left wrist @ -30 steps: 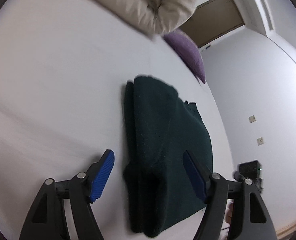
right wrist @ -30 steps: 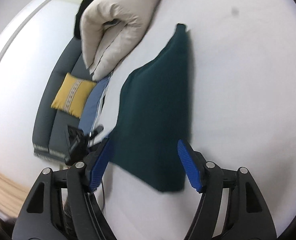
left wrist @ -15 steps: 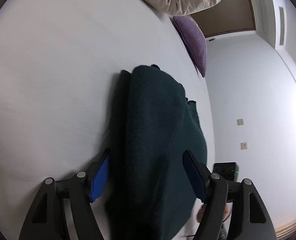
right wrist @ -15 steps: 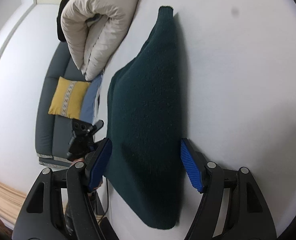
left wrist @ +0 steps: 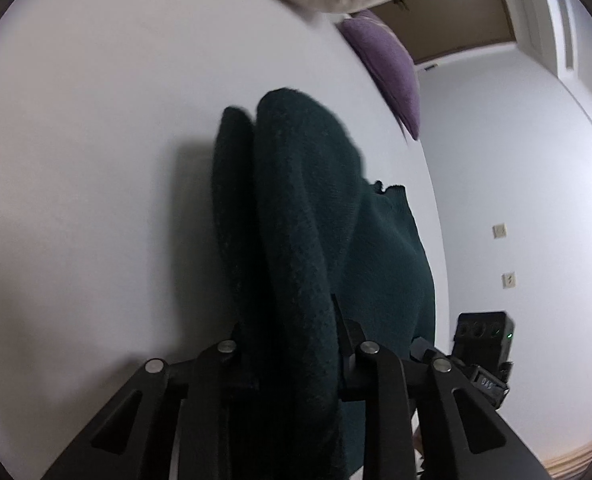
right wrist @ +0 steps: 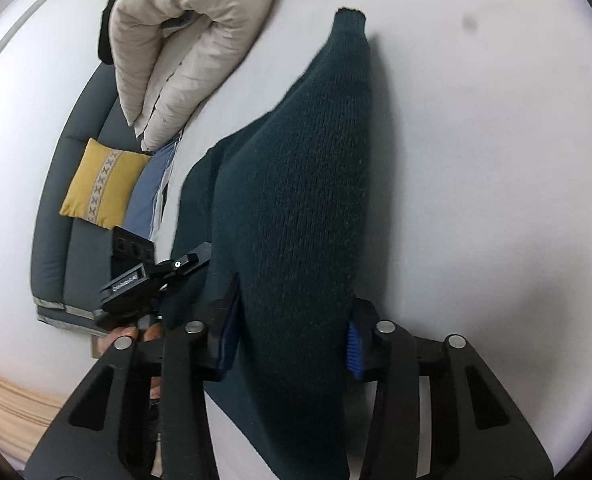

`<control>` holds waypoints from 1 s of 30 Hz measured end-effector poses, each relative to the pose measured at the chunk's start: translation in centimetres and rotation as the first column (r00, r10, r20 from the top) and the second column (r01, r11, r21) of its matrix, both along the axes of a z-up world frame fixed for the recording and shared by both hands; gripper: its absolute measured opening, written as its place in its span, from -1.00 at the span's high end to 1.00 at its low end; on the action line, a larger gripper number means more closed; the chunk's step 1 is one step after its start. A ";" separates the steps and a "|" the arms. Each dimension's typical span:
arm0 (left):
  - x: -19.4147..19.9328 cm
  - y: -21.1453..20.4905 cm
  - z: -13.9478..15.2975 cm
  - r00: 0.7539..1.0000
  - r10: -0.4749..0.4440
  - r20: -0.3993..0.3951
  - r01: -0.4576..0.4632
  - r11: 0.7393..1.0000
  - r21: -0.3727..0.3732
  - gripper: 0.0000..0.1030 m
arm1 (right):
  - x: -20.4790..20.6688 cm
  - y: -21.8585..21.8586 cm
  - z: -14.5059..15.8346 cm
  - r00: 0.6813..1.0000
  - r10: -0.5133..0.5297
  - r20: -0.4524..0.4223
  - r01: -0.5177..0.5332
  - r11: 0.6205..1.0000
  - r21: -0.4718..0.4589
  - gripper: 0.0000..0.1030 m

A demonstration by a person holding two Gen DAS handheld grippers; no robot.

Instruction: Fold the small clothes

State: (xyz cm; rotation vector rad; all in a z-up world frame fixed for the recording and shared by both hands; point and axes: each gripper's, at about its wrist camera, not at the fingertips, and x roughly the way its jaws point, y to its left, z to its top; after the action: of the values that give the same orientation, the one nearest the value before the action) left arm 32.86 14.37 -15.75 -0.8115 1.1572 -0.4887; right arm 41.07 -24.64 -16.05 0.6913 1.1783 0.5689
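A dark green knitted sweater [left wrist: 315,216] lies folded lengthwise on the white bed [left wrist: 96,160]. My left gripper [left wrist: 292,344] is shut on one end of it, its pads buried in the bunched fabric. The sweater [right wrist: 307,184] also shows in the right wrist view, raised in a ridge. My right gripper [right wrist: 292,344] is closed on its other end, with the blue pads [right wrist: 353,354] pressing the cloth from both sides. The left gripper's body [right wrist: 136,276] shows at the left edge of the sweater.
A beige folded duvet [right wrist: 184,52] lies at the head of the bed. A purple pillow [left wrist: 391,68] sits by the bed's far edge. A grey sofa [right wrist: 64,240] with a yellow cushion [right wrist: 100,184] stands beside the bed. The right gripper's body [left wrist: 483,344] shows near the bed edge.
Both grippers have moved forward over the sweater's ends and closed from open onto the fabric, bunching it up into a ridge.
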 end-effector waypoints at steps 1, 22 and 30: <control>-0.7 -0.4 0.9 1.000 -0.012 0.017 0.012 1.000 0.012 0.49 | -0.6 0.0 0.8 1.000 -0.001 0.015 0.001 1.000 -0.017 0.26; -22.5 -5.6 6.4 0.980 -0.162 0.116 0.137 0.970 0.199 0.49 | -27.6 0.4 9.7 0.970 0.084 0.228 -0.017 0.959 -0.283 0.28; -23.1 -5.4 1.5 0.988 -0.146 0.049 0.134 0.972 0.194 0.38 | -30.7 -3.7 3.4 0.993 -0.021 0.113 0.037 0.989 -0.143 0.27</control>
State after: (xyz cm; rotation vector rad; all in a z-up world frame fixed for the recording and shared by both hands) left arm 9.79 8.95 -14.24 -0.5481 1.1875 -0.5087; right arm 10.39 -28.31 -12.65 0.5451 1.0927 0.4860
